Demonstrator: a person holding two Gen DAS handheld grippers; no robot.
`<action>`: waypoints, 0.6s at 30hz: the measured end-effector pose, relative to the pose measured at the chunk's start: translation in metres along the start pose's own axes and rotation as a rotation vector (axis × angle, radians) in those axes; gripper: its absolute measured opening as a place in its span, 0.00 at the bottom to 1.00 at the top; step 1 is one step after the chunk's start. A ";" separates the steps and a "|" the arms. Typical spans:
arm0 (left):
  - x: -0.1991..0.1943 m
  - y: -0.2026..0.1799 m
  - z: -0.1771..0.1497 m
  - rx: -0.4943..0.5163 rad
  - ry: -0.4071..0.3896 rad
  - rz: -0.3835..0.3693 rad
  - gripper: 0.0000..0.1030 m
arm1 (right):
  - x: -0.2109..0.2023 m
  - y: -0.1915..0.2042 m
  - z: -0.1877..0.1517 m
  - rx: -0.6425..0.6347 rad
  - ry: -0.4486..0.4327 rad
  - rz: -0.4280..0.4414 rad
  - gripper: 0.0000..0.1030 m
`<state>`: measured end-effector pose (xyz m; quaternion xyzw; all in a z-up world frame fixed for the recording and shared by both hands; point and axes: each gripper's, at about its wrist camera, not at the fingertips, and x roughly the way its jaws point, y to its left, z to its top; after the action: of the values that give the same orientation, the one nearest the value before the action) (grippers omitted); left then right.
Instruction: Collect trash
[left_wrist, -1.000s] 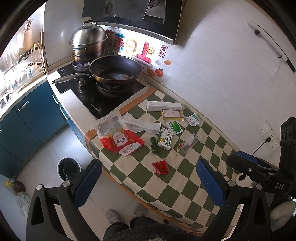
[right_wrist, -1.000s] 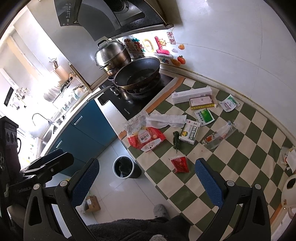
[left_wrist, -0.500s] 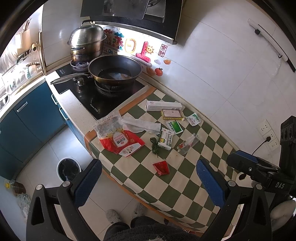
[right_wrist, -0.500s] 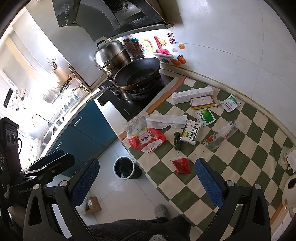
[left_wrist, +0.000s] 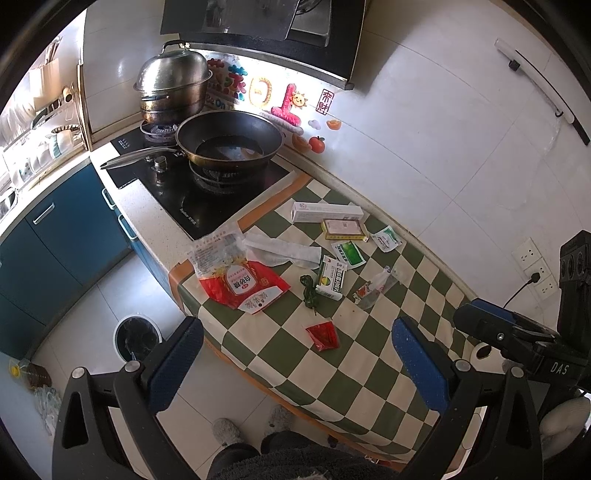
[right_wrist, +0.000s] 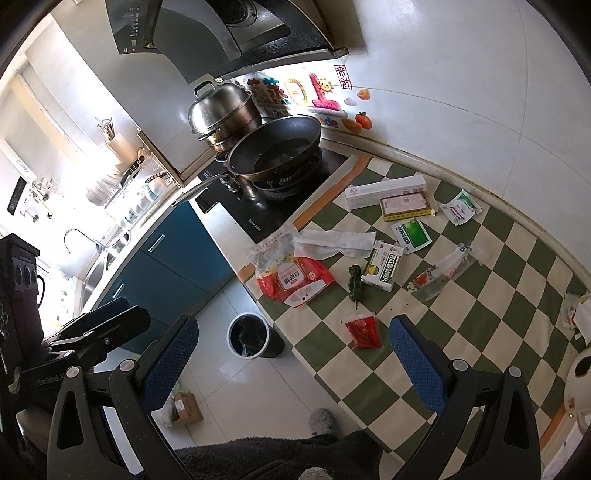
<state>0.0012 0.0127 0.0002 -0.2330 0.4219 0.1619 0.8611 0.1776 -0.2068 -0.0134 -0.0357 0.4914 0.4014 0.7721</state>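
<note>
The left gripper (left_wrist: 297, 356) hangs spread wide with nothing between its blue pads; the right gripper (right_wrist: 291, 360) is likewise spread and empty. Both hover above a green-and-white checked tablecloth (left_wrist: 373, 373). Just beyond the fingertips, at frame centre, lies a small red packet (left_wrist: 323, 335). Farther up sit a dark green pepper (left_wrist: 309, 291), a green-and-white box (left_wrist: 333, 277), a clear wrapper (left_wrist: 375, 288) and a large red bag (left_wrist: 245, 284). A lined trash bin (left_wrist: 137, 338) stands on the floor at lower left. A black frying pan (left_wrist: 229, 144) rests on the stove above.
</note>
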 end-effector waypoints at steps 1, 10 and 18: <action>0.000 0.000 0.000 -0.001 0.000 -0.001 1.00 | -0.001 0.000 -0.001 0.000 0.000 -0.001 1.00; 0.001 0.001 0.000 -0.002 0.002 -0.006 1.00 | 0.000 0.000 0.000 0.003 -0.001 0.000 1.00; 0.003 0.000 0.002 -0.002 0.003 -0.007 1.00 | -0.001 0.000 -0.001 0.000 0.001 0.000 1.00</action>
<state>0.0035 0.0141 -0.0011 -0.2355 0.4221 0.1589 0.8609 0.1767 -0.2080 -0.0131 -0.0357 0.4917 0.4012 0.7720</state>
